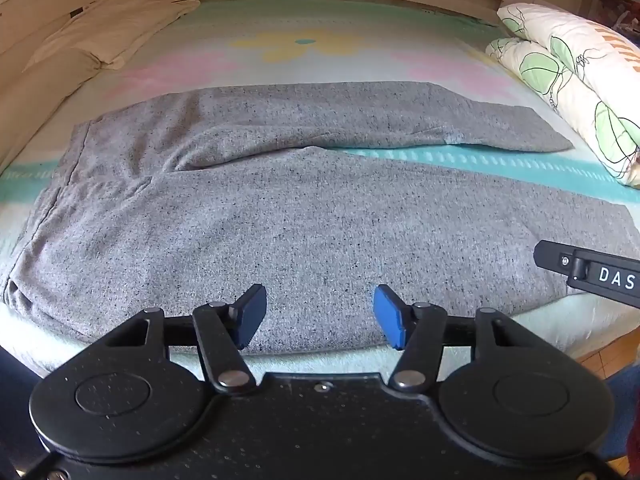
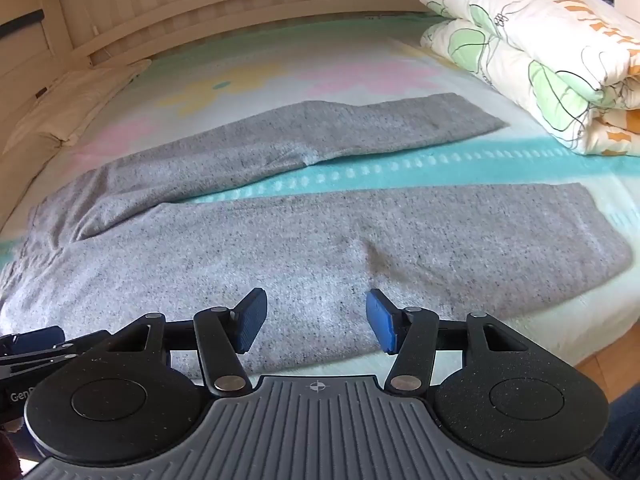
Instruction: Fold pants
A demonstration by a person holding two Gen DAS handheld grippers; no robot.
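We see the grey pants (image 1: 304, 216) spread flat on the bed (image 1: 304, 20), waistband at the left, both legs running to the right with a strip of turquoise sheet between them; the fabric is a speckled, soft knit with a few shallow creases near the crotch. Beyond the pants, toward the slatted headboard (image 2: 240, 4), the sheet shows pale pink and yellow flower shapes; left of the pants lies a cream pillow (image 1: 100, 32); right of the pants sits a folded quilt (image 2: 540, 60) printed with green leaves and orange marks, just beside the far leg's cuff. Nothing lies on the pants themselves.

The left tool (image 1: 320, 316) hovers over the near edge of the pants, its blue pads apart with only cloth visible beneath them, gripping nothing; the right tool (image 2: 316, 320) stands likewise, jaws apart over the near leg, empty. Each wrist view catches only a cut-off black piece of the other tool at its edge; the waistband's near corner is partly cut off from the right view.
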